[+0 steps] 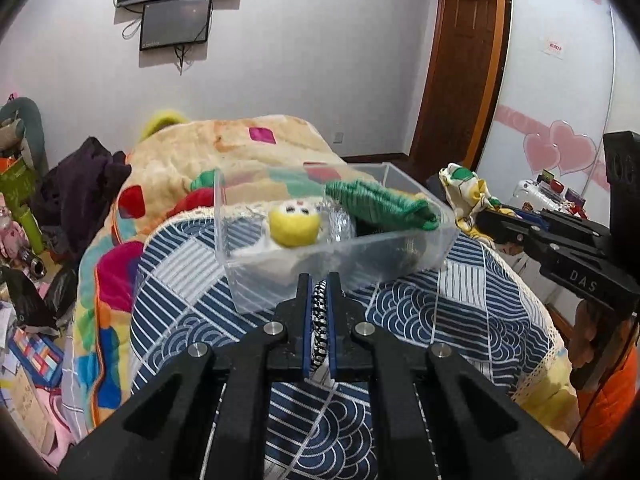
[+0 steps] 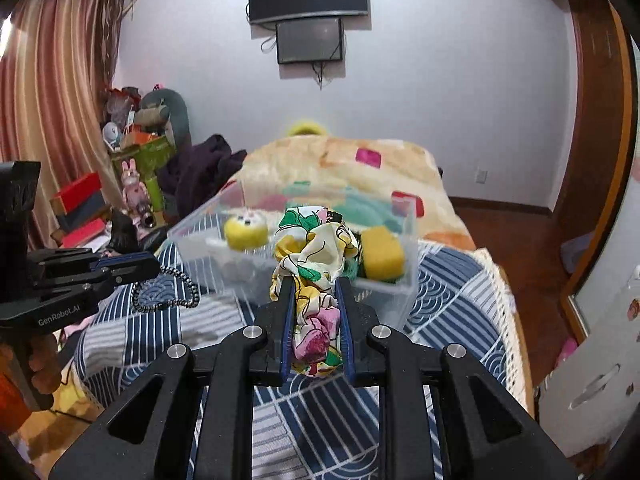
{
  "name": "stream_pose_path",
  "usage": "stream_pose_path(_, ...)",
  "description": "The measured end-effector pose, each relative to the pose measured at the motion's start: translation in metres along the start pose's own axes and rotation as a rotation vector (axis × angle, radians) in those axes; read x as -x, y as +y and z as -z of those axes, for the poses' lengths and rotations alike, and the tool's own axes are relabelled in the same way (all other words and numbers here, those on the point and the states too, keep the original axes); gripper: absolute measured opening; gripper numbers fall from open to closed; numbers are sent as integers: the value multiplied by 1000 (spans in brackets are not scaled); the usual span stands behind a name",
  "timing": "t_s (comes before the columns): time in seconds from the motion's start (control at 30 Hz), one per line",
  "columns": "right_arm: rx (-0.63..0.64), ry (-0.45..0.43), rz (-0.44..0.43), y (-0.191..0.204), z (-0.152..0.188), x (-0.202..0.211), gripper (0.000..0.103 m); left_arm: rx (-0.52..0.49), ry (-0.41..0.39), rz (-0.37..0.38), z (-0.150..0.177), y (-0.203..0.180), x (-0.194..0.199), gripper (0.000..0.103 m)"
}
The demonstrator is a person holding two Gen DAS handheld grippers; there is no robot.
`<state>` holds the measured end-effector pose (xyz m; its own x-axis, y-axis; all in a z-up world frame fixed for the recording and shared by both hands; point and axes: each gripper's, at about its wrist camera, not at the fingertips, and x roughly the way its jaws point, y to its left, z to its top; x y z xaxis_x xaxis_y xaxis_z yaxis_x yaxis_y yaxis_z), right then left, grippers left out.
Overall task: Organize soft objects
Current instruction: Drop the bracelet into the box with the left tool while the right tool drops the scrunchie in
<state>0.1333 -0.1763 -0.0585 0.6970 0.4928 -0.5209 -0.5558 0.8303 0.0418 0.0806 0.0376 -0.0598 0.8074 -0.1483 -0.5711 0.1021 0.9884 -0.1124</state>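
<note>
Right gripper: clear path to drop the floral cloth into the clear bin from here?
Probably yes. The right gripper is shut on the floral cloth, held just in front of the clear bin, whose top is open. The left gripper, holding a black-and-white cord, sits off to the side, not between.

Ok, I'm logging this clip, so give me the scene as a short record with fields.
left gripper: shut on black-and-white cord
right gripper: shut on floral cloth
clear bin: on the blue patterned bedspread
in bin: yellow plush face, green knit, yellow sponge
</note>
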Motion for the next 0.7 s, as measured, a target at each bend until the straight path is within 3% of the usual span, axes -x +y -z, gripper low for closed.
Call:
stream_pose_path(0.43, -7, -68, -1, -2, -40, -17, 18, 22, -106, -61, -48, 17, -3, 5)
stream_pose_path(0.7, -19, -31, -76, 14, -55, -52, 18, 51, -90, -106, -55, 32, -36, 5)
